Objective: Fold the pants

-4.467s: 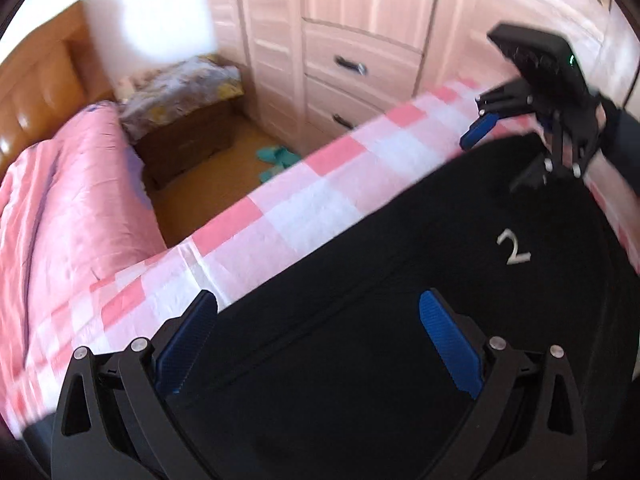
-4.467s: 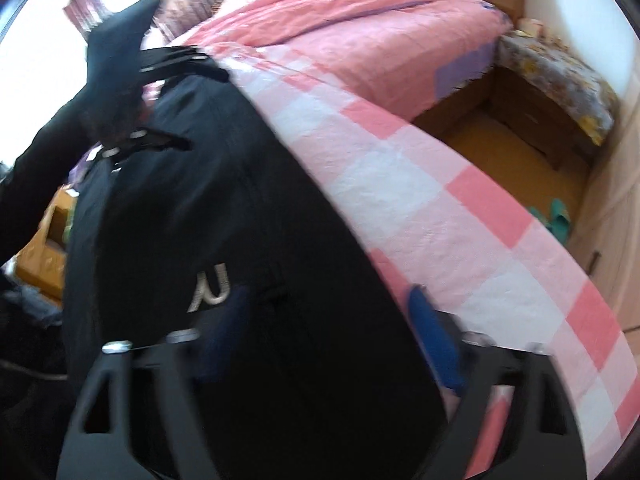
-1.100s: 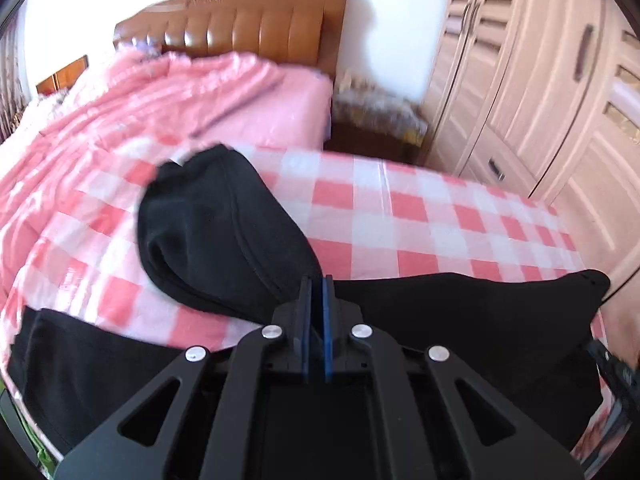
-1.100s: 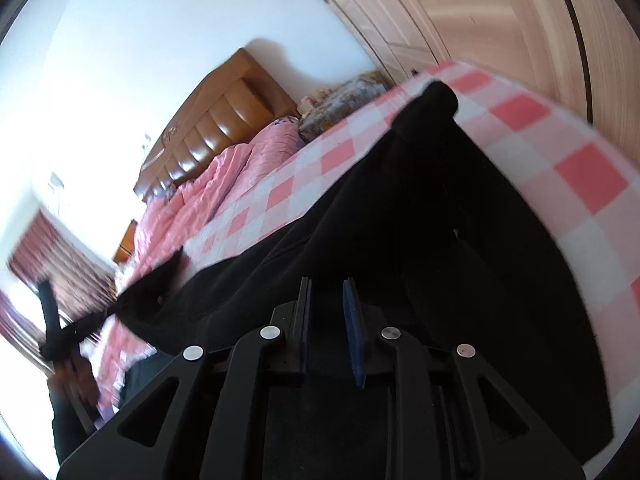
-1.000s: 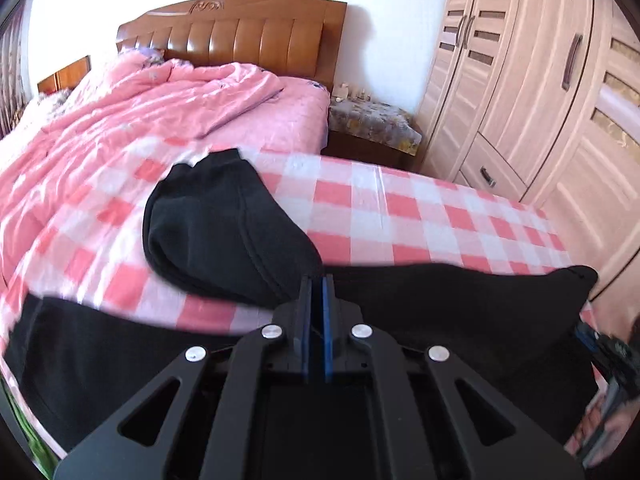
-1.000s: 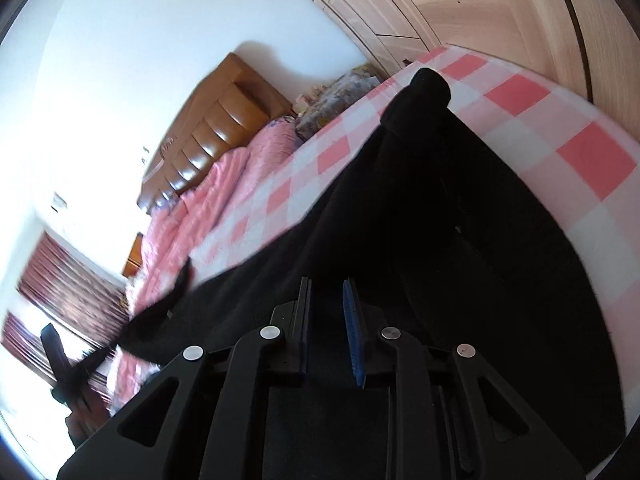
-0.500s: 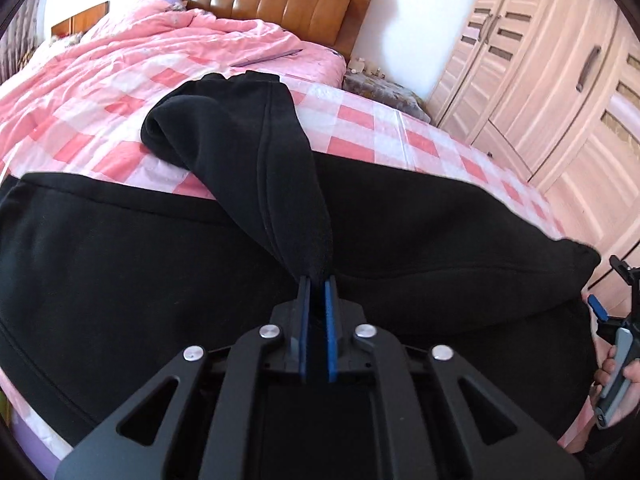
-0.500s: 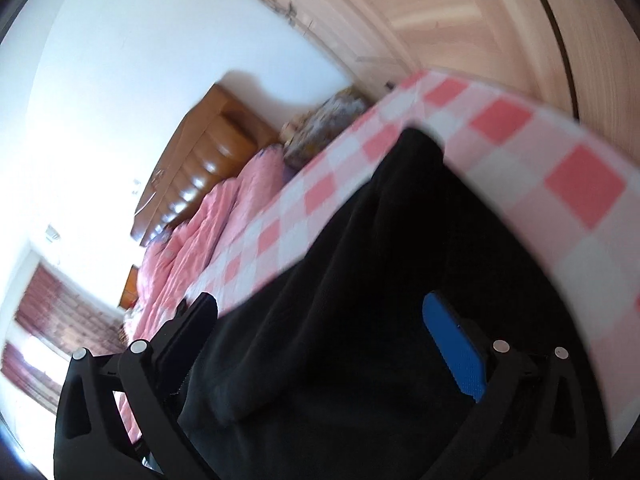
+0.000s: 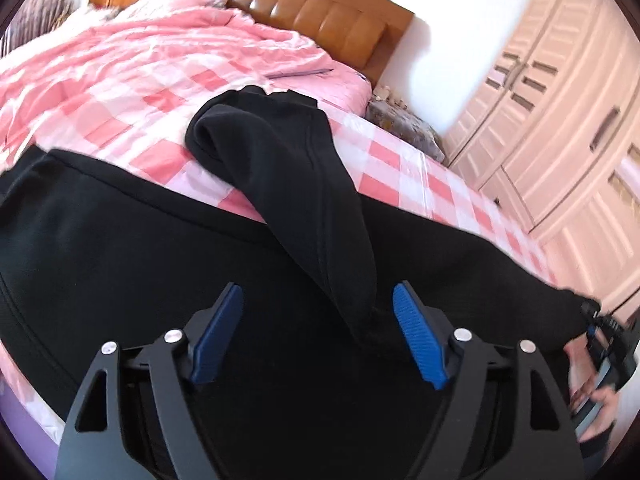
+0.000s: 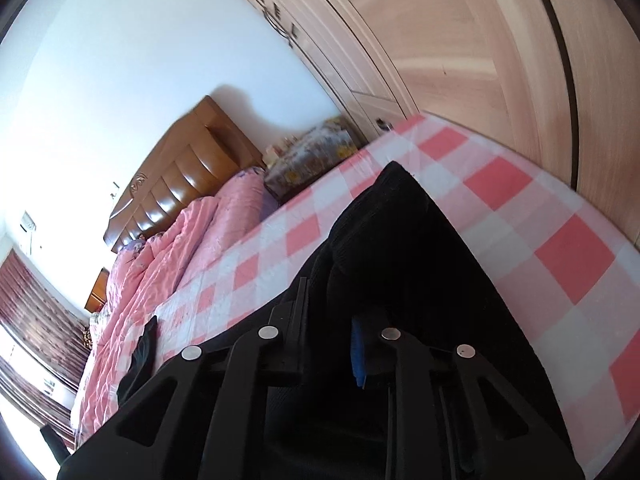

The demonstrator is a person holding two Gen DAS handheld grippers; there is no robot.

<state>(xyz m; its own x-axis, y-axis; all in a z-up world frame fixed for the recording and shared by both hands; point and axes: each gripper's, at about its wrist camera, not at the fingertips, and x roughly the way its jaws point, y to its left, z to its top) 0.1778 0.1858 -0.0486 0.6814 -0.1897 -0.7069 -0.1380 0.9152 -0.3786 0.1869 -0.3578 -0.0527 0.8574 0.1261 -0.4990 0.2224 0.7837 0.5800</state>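
Observation:
Black pants point(image 9: 120, 260) lie spread across the pink checked bed sheet point(image 9: 400, 168). One leg point(image 9: 288, 168) is laid over them, running from the far side down to my left gripper point(image 9: 318, 324). Its jaws are opening; the leg's end lies loose between the blue pads point(image 9: 218, 336), which do not press on it. In the right wrist view my right gripper point(image 10: 330, 320) is closing, and a bunched edge of the pants point(image 10: 440, 280) is pinched between its narrow jaws. The right gripper point(image 9: 600, 332) and a hand point(image 9: 588, 404) also show at the pants' right end.
A crumpled pink quilt point(image 9: 160, 48) covers the far half of the bed below a brown headboard point(image 9: 320, 12). A pale wooden wardrobe point(image 9: 560, 140) stands close along the right side, with a cloth-covered bedside cabinet point(image 10: 316, 148) beside the headboard.
My left gripper sank toward the bed and went from shut on the pant leg to open, letting it go. My right gripper opened wide half a second ago and has closed again on the fabric.

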